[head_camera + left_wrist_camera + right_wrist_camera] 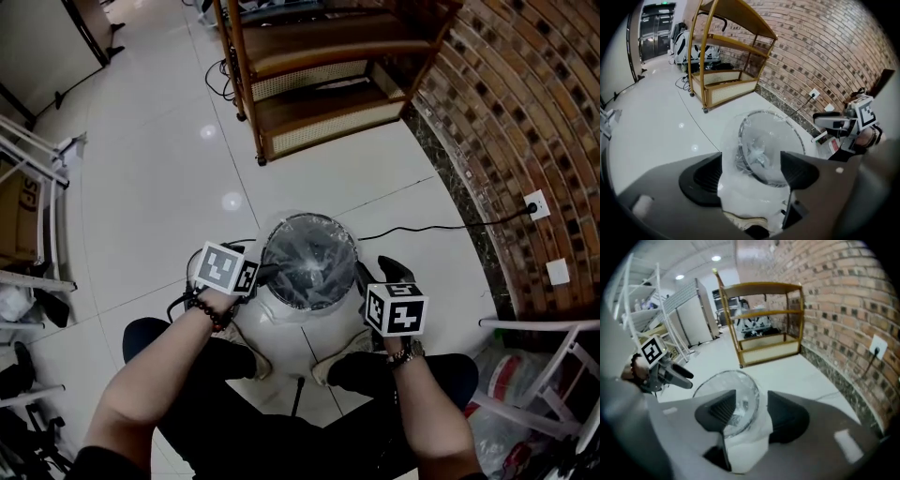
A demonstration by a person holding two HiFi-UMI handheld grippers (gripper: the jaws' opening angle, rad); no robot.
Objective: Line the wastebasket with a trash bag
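A round white wastebasket point(281, 314) stands on the floor between the person's feet. A clear trash bag point(307, 262) lies inside it and is folded over the wire rim; its skirt hangs down the outside point(750, 197). My left gripper point(269, 273) is at the rim's left side, open, and the draped bag edge point(740, 140) shows between its wide jaws without being pinched. My right gripper point(384, 272) is at the rim's right side, also open, with the bag's skirt point(745, 446) below its spread jaws. Each gripper shows in the other's view: the right gripper point(827, 120), the left gripper point(675, 375).
A wooden shelf unit point(319, 66) stands beyond the basket, against a brick wall point(525, 122). A black cable point(422, 227) runs across the floor to a wall socket point(536, 203). White racks point(37, 187) stand at the left, another white frame point(553, 375) at the right.
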